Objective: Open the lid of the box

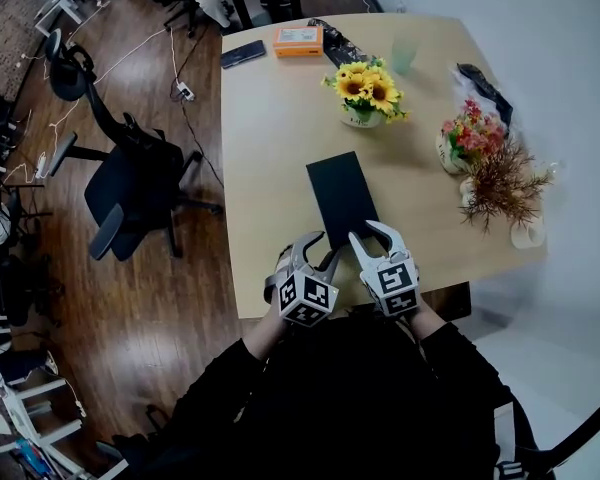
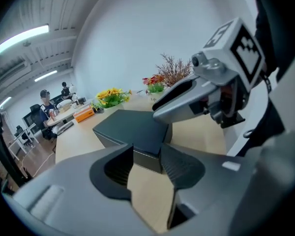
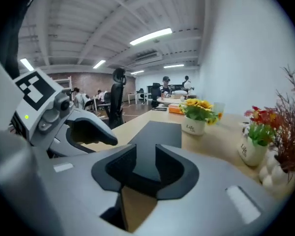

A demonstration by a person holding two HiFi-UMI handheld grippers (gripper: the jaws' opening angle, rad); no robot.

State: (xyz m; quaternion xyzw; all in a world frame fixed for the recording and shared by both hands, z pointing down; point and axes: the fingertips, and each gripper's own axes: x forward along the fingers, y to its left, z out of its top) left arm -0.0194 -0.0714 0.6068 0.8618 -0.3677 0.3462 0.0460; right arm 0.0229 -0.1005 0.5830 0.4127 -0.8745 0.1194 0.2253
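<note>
A flat black box (image 1: pixel 342 193) lies shut on the wooden table (image 1: pixel 270 118), long side pointing away from me. Both grippers sit at its near end. My left gripper (image 1: pixel 320 250) is at the near left corner, and in the left gripper view that corner of the box (image 2: pixel 132 127) lies just beyond the open jaws of the left gripper (image 2: pixel 147 168). My right gripper (image 1: pixel 375 238) is at the near right part. Its jaws stand apart, and the lid (image 3: pixel 157 134) shows through the gap of the right gripper (image 3: pixel 145 173). Neither gripper's pads visibly press on the box.
A sunflower pot (image 1: pixel 365 93) stands just beyond the box. Pink flowers (image 1: pixel 468 136) and dried branches (image 1: pixel 505 183) stand at the right. An orange box (image 1: pixel 298 40), a phone (image 1: pixel 243 54) and a green cup (image 1: pixel 404 56) lie at the far end. An office chair (image 1: pixel 130 183) stands left of the table.
</note>
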